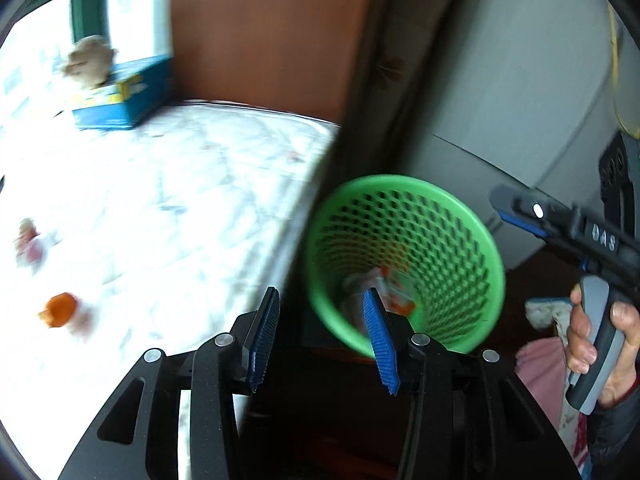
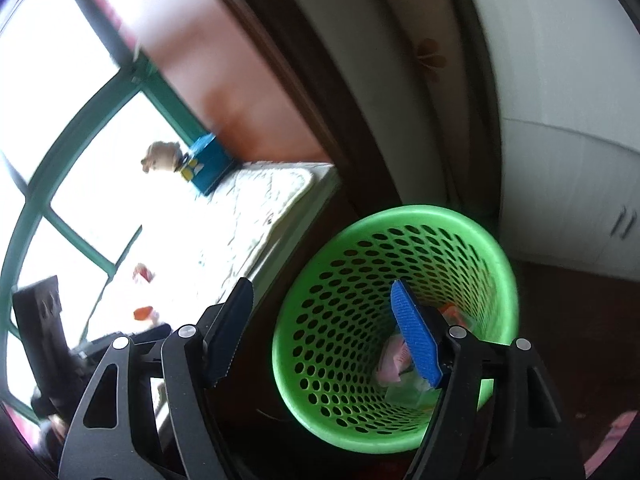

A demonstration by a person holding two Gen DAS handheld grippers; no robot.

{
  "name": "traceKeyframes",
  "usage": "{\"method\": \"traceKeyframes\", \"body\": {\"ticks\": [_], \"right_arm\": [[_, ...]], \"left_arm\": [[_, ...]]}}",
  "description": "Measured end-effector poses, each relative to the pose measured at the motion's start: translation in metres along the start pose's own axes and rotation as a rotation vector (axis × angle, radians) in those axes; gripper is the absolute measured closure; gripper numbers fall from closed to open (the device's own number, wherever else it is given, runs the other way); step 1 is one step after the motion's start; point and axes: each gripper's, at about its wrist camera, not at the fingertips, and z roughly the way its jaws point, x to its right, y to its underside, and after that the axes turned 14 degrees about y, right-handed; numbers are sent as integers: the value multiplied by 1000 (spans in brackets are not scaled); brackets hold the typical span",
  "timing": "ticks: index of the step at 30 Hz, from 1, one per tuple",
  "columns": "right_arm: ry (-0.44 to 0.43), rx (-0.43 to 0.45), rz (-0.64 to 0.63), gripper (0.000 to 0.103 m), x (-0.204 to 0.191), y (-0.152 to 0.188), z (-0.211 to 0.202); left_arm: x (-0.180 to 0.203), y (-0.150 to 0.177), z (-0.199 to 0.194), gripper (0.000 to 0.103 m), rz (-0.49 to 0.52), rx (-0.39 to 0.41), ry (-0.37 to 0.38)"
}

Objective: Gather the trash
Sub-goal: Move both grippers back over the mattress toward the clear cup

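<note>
Left gripper [image 1: 324, 334] open, nothing between pads; right gripper [image 2: 324, 332] open, empty too; green basket [image 2: 504, 264] on floor beside bed [image 1: 168, 200], wrappers [image 2: 394, 356] inside; orange scrap [image 1: 60, 309] on bed, nine o'clock of left gripper.

White quilted mattress [image 1: 168, 200] fills the left half of the left wrist view, overexposed. Blue cardboard box [image 1: 120, 100] with yellow print sits on it at 10 o'clock, against the reddish-brown wooden panel [image 1: 264, 32]. Tan plush toy [image 1: 90, 60] rests on top of the box; blurred. Green-painted window frame [image 2: 52, 184] curves behind the mattress in the right wrist view. White cabinet [image 2: 560, 120] with a door seam at 2 o'clock. Pink cloth [image 1: 540, 372] at 4 o'clock, low; detail unclear.
</note>
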Motion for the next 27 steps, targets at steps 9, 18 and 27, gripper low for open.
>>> {"method": "traceKeyframes", "body": {"ticks": [9, 18, 27], "right_arm": [[-8, -12, -160, 31, -59, 9, 15], [-57, -44, -257, 31, -106, 16, 29], [-90, -75, -305, 31, -137, 20, 41]], "left_arm": [[-76, 4, -63, 60, -144, 114, -204], [-163, 6, -88, 60, -321, 150, -294], [-194, -6, -70, 36, -286, 99, -345]]}}
